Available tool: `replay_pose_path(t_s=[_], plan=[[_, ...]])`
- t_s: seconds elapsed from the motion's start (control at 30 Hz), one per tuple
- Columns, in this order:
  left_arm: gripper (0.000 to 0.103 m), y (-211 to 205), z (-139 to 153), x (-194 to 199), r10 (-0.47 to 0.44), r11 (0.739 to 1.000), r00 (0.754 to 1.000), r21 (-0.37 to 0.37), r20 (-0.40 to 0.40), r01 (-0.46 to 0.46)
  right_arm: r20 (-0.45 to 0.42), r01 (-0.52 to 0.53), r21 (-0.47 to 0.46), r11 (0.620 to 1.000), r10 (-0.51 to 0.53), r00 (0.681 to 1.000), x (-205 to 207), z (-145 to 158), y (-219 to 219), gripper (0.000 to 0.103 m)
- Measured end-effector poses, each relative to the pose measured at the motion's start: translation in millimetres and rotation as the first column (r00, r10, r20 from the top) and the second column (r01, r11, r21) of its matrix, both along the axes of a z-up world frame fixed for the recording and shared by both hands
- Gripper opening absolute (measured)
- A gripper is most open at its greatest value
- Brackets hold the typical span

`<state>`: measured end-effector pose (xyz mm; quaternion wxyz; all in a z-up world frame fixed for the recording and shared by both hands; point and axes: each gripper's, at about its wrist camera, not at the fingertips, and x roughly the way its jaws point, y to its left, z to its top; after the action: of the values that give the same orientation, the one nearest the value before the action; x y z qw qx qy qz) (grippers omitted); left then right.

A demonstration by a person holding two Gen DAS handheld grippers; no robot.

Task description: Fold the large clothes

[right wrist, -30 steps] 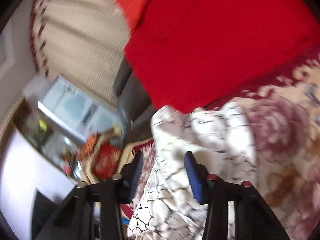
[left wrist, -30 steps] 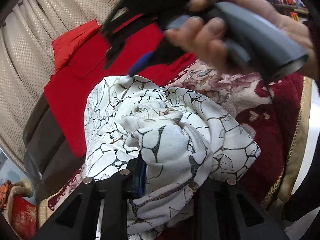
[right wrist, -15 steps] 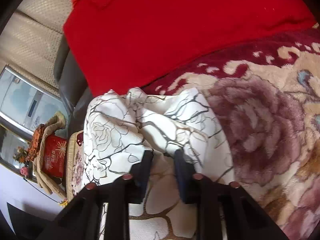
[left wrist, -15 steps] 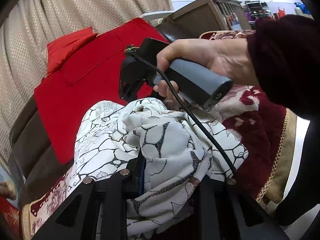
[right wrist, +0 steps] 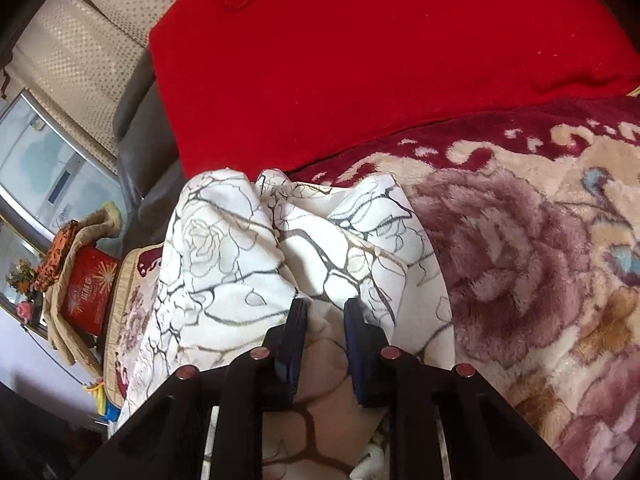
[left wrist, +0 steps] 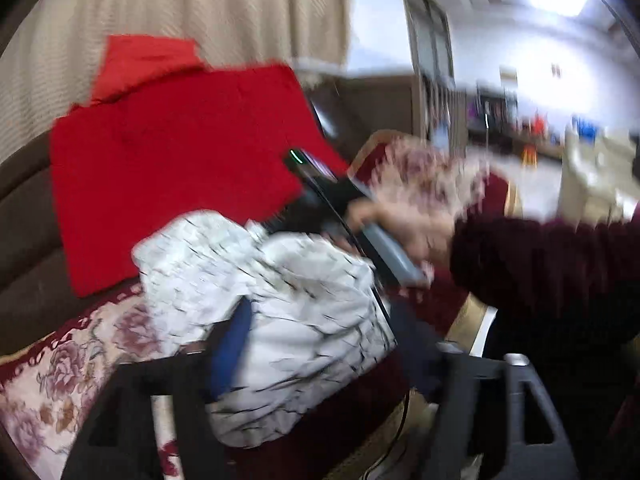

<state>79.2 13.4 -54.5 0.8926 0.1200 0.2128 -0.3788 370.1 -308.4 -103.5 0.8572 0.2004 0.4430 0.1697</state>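
Observation:
A white garment with dark line-drawn roses (right wrist: 248, 248) lies bunched on a floral blanket (right wrist: 520, 240). My right gripper (right wrist: 326, 312) has its blue pads closed onto a fold of this cloth. In the blurred left wrist view the same garment (left wrist: 280, 300) fills the gap of my left gripper (left wrist: 320, 340); its blue left pad (left wrist: 232, 344) presses the cloth and the right finger is hidden behind it. The hand holding the right gripper's grey handle (left wrist: 392, 256) is above the bundle.
A red cloth (right wrist: 360, 60) covers the sofa back behind the garment, with beige curtains (left wrist: 180, 8) beyond. A red box in a basket (right wrist: 88, 284) stands off the sofa's left end. The blanket has a dark red border (left wrist: 480, 200).
My left gripper has swung quickly, blurring its view, with the cloth still in it. My right gripper came down onto the bundle and closed on a fold.

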Motion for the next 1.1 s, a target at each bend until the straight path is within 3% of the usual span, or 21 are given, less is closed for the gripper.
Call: replay_pose_path(t_s=[0.1,0.2,0.23,0.3,0.33,0.43,0.5,0.63,0.7,0.8,0.9,1.0,1.1], plan=[[0.078,41.7,-0.5,17.6,0.128,0.989,0.991,-0.061,-0.048,-0.131,-0.001,0.020,-0.017,1.000,-0.020,1.000,-15.4,12.1,-2.2,0.022],[0.077,70.5,-24.9,56.3,0.340,0.935,0.925,-0.042,-0.167,-0.351,0.055,0.031,-0.042,0.999,-0.029,0.998,-44.2,38.7,-0.8,0.027],[0.077,77.6,-36.9,70.9,0.390,0.913,0.890,-0.030,-0.236,-0.408,0.088,0.022,-0.025,0.999,-0.020,0.996,-55.2,49.5,1.3,0.027],[0.077,80.8,-51.1,85.7,0.421,0.893,0.854,-0.024,-0.305,-0.449,0.146,-0.016,0.025,1.000,0.012,0.989,-75.6,68.5,8.1,0.027],[0.077,78.9,-54.8,88.2,0.426,0.887,0.849,-0.039,-0.314,-0.460,0.180,-0.045,0.045,0.998,0.036,0.983,-87.8,77.7,14.6,0.027],[0.077,63.5,-57.1,85.4,0.433,0.891,0.863,-0.022,-0.261,-0.454,0.228,-0.147,0.048,0.988,0.132,0.965,-122.4,90.8,38.2,0.027],[0.077,57.6,-61.0,83.3,0.438,0.893,0.865,0.008,-0.244,-0.450,0.199,-0.178,0.008,0.984,0.173,0.965,-139.3,83.9,53.0,0.027],[0.078,72.6,-83.0,93.3,0.358,0.899,0.824,-0.075,-0.440,-0.431,0.048,-0.082,-0.144,0.986,0.090,0.995,-144.4,32.5,50.2,0.022],[0.078,67.1,-86.6,91.9,0.368,0.893,0.820,-0.080,-0.437,-0.444,0.020,-0.074,-0.114,0.991,0.077,0.997,-138.0,19.7,41.2,0.021],[0.078,53.2,-84.9,91.7,0.383,0.901,0.838,-0.043,-0.389,-0.432,0.007,-0.050,-0.084,0.995,0.051,0.999,-133.1,19.9,32.8,0.020],[0.078,39.3,-92.2,95.8,0.391,0.904,0.827,0.000,-0.404,-0.428,0.027,-0.042,-0.104,0.994,0.045,0.999,-133.1,18.1,31.5,0.019],[0.078,31.4,-88.4,91.9,0.423,0.897,0.833,0.035,-0.357,-0.441,0.033,-0.043,-0.111,0.993,0.046,0.998,-132.7,17.5,31.2,0.019],[0.078,37.7,-82.4,92.8,0.416,0.899,0.834,0.027,-0.362,-0.437,0.036,-0.041,-0.039,0.998,0.043,0.998,-134.4,23.9,23.8,0.019]])
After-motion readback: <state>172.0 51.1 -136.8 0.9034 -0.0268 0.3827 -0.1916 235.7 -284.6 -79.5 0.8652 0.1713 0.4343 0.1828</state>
